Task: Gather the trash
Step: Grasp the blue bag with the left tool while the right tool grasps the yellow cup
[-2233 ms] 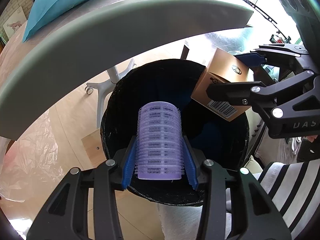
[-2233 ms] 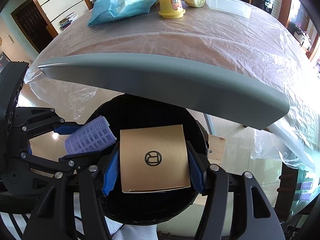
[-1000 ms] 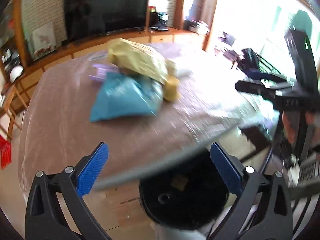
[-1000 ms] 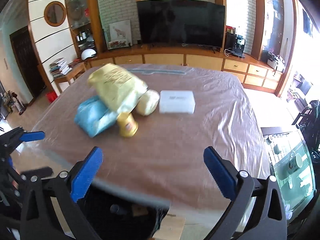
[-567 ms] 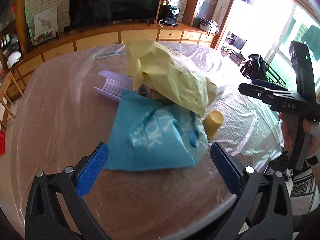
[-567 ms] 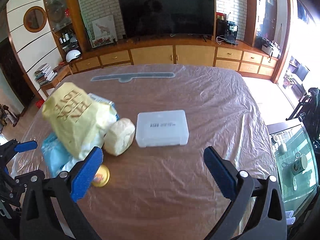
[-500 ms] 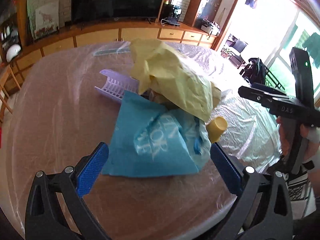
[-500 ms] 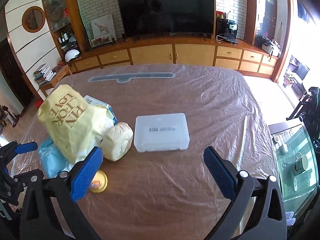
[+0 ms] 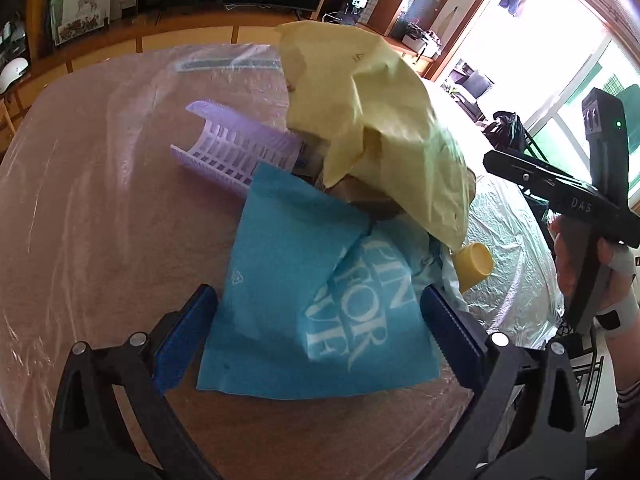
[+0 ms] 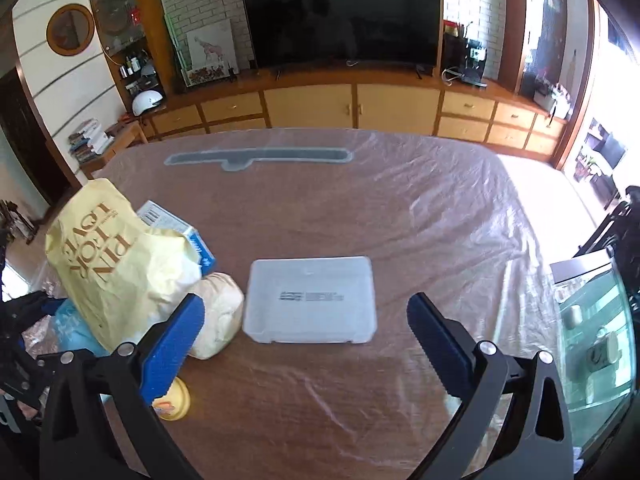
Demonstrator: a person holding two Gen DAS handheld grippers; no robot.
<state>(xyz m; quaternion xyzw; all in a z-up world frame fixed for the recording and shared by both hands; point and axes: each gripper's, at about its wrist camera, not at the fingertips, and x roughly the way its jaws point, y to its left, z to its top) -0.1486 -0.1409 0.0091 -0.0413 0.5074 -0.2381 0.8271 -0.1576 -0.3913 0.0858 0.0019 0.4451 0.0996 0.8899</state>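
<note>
On the plastic-covered table (image 9: 100,220) lies a blue bag (image 9: 316,304) with white lettering, its near part between the fingers of my open left gripper (image 9: 320,332). Behind it sit a crumpled yellow bag (image 9: 372,136), a purple slotted tray (image 9: 236,148) and a yellow cup (image 9: 474,266). In the right wrist view my open right gripper (image 10: 304,336) frames a clear plastic box (image 10: 312,300). To its left are a pale round lump (image 10: 216,320), the yellow bag (image 10: 116,260), a yellow cup (image 10: 172,406) and a blue-white carton (image 10: 176,228).
The right gripper's black body (image 9: 572,200) and a hand (image 9: 572,256) stand at the right of the left wrist view. A TV (image 10: 340,16) on a wooden cabinet (image 10: 352,108) is behind the table (image 10: 420,208). A glass side table (image 10: 596,316) is at the right.
Both grippers dropped the purple roller and the brown box into the black bin, opened, and rose to the tabletop. The left has since closed in on the blue bag, the right on the clear box.
</note>
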